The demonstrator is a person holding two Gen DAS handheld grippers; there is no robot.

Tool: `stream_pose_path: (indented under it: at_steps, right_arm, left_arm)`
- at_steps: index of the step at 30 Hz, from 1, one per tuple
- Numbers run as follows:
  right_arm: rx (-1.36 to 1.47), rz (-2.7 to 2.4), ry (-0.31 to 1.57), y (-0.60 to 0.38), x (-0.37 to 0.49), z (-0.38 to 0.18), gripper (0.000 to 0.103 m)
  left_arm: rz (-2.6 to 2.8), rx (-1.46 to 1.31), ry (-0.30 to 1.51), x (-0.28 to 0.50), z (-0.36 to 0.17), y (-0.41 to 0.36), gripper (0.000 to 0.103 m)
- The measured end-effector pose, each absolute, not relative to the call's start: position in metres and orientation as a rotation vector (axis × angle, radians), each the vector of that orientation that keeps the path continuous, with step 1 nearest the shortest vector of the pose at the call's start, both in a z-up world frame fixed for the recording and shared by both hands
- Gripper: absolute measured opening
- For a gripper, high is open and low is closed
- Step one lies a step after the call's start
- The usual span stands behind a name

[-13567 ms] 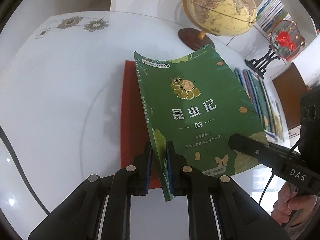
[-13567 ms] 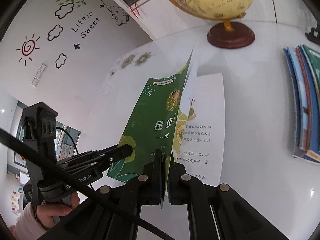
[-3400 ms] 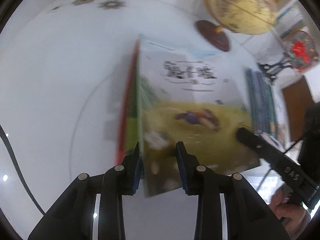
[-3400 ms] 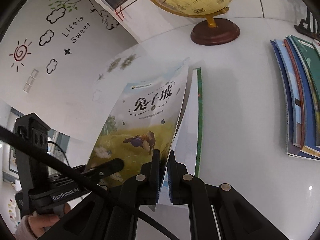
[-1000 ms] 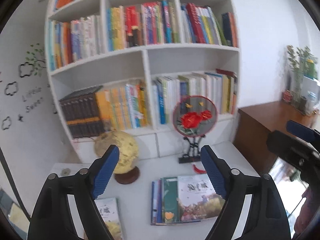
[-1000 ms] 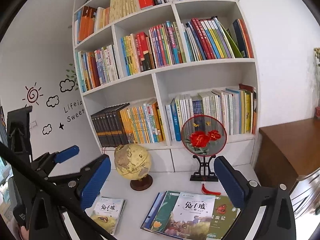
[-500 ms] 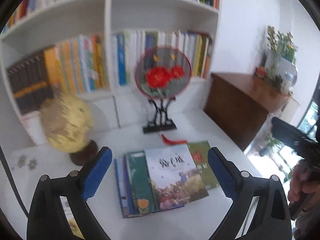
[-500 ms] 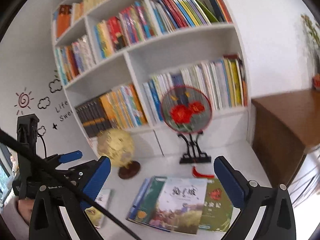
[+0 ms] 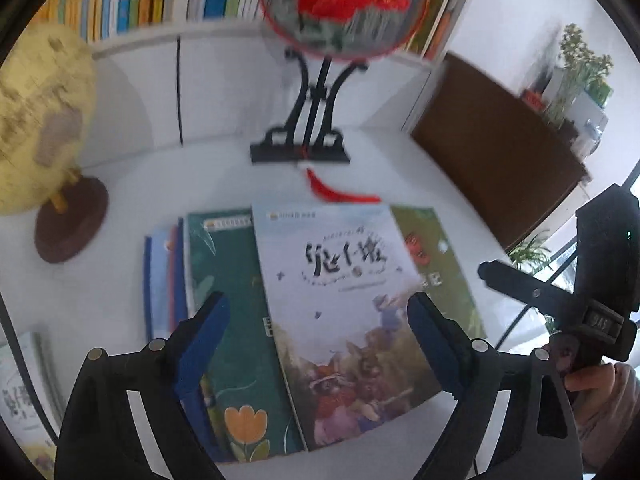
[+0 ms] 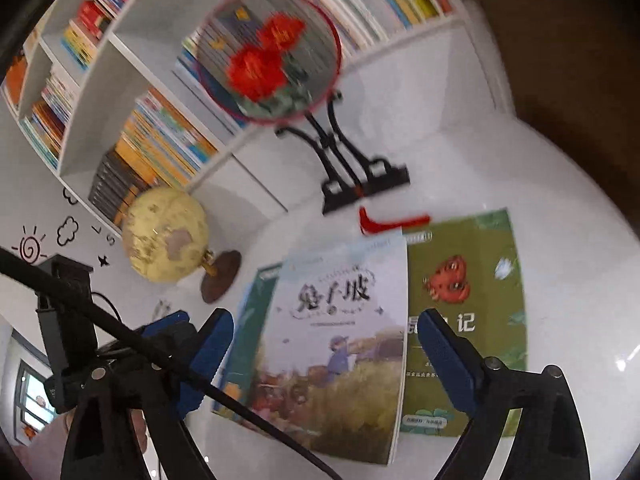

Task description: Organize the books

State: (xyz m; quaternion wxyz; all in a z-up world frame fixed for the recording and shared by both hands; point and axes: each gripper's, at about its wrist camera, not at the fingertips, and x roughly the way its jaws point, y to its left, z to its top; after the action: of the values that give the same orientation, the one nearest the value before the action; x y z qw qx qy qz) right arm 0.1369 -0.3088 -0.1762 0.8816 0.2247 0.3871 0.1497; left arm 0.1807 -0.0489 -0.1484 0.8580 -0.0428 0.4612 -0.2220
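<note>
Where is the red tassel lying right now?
In both wrist views the red tassel lies on the white table, between the fan stand's black base and the far edge of the book pile.

A: How much of the fanned stack of books is readable from the left wrist view?

B: Only the top pale book shows its whole cover, and its title is smeared by blur. The blue books under it show just thin left edges.

A: And the lone book at the far left?

B: Cut off by the edge of the picture.

A: The globe?

B: Blurred, partly out of view there. In the right wrist view, the bookshelf spines are streaks, and the olive-green book has its title partly behind a jaw.
</note>
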Motion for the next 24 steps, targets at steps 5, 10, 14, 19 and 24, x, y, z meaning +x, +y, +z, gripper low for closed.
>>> stream_pose_path:
  at_steps: [5, 10, 14, 19, 24]
  right_arm:
    - [0.543, 0.324, 0.905, -0.311, 0.155, -0.218, 0.086]
    - [0.634, 0.319, 0.967, -0.313, 0.159, -0.247, 0.082]
    - [0.724, 0.309, 0.986, -0.317, 0.159, -0.263, 0.082]
    - [0.741, 0.313, 0.960, -0.318, 0.157, -0.266, 0.082]
    - [0.791, 0.360, 0.980, -0.317, 0.161, -0.272, 0.077]
  left_arm:
    - [-0.484, -0.176, 1.046, 0.192, -0.176, -0.051, 0.089]
    - [-0.490, -0.201, 1.071, 0.198, -0.189, -0.052, 0.089]
    - [-0.472, -0.243, 1.090, 0.202, -0.199, -0.048, 0.088]
    - [-0.485, -0.202, 1.061, 0.200, -0.200, -0.056, 0.088]
    - [-0.491, -0.258, 1.045, 0.201, -0.202, -0.058, 0.088]
